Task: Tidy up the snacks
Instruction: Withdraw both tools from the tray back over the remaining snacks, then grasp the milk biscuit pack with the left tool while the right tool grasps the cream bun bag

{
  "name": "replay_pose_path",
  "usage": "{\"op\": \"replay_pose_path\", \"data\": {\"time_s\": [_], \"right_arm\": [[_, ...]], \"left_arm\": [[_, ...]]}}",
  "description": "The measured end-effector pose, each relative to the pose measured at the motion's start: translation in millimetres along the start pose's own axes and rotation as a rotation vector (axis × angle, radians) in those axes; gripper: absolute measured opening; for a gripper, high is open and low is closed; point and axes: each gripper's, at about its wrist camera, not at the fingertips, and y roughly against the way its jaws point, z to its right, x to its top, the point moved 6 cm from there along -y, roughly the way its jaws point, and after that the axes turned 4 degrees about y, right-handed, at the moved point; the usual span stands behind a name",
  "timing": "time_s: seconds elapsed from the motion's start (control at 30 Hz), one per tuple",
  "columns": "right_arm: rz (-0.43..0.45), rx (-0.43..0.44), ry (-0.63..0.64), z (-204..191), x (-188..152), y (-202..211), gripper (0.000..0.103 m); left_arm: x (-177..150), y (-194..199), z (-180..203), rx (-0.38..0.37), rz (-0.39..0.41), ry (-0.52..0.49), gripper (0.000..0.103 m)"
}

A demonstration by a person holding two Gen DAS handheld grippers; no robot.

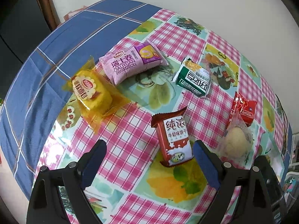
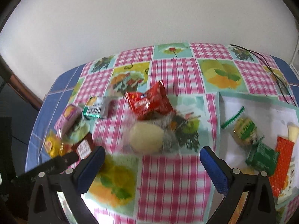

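hovering wide-jawed, left gripper straddles brown biscuit pack; right gripper, wide, nears tray.

Each tool has black angular arms, silver round screws and textured blue finger pads.

We see a plain white wall behind the surface. The surface wears a shiny cloth with pink checks and pictures of fruit and leaves. Under it lies a blue cloth with thin crossing lines. A brown wooden strip runs up beside the wall. Past it, the room looks dark. Soft light fills everything.
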Motion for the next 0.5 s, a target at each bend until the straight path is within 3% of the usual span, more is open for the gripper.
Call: {"op": "replay_pose_path", "data": {"time_s": [0.3, 0.5], "right_arm": [[-0.009, 0.001, -0.01, -2.8, 8.5, -36.1, 0.102], [-0.016, -0.005, 0.016, -10.7, 7.0, -54.6, 0.095]], "left_arm": [[8.7, -10.2, -1.6, -0.022, -0.015, 0.04, 0.094], [10.4, -22.3, -3.8, -0.03, -0.042, 0.063, 0.092]]}}
